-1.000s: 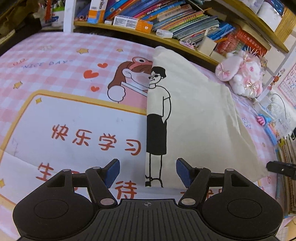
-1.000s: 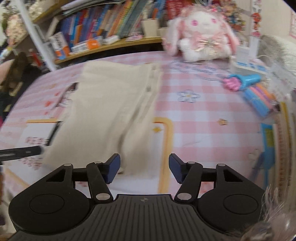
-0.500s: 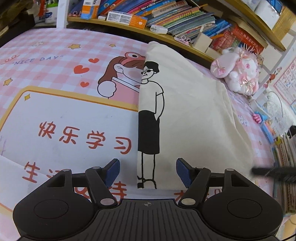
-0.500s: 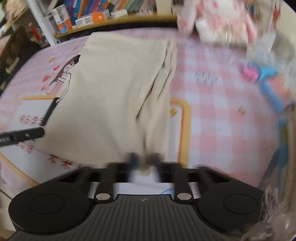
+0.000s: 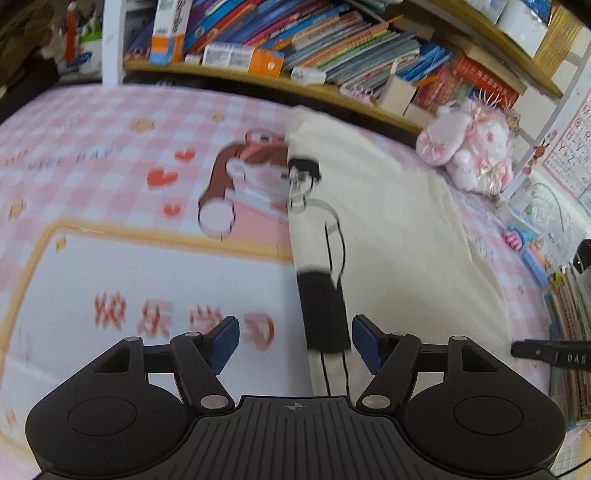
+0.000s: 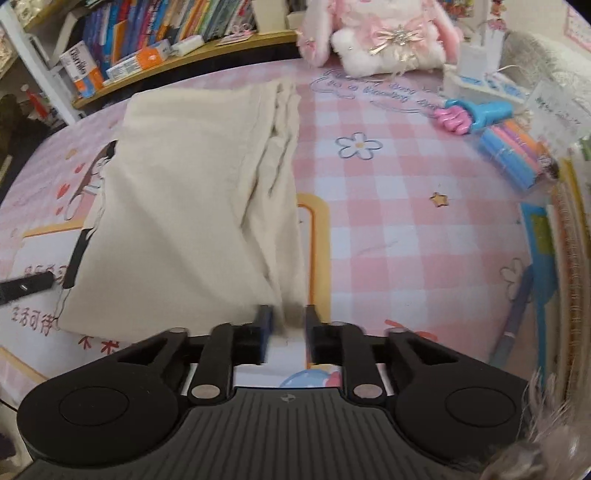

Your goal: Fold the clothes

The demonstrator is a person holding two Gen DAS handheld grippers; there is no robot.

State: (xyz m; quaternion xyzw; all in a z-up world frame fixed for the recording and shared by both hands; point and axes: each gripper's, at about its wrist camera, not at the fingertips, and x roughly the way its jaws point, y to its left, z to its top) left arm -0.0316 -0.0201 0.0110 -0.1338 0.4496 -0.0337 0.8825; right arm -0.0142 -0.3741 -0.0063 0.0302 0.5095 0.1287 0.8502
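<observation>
Left gripper [image 5: 293, 341]: matte black body, ribbed centre plate with a small crosshair mark, two round discs either side, silver pivot screws on the angled links, blue ribbed pads [image 5: 223, 341]. Right gripper [image 6: 286, 325]: same black build, same ribbed plate, discs, silver screws, blue pad faces, plus fuzzy pale fur at the lower right edge.

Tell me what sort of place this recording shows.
Probably a child's study desk at home: a shelf packed with books, a pink plush rabbit and a pink checked cartoon mat, on which the cream garment lies.
</observation>
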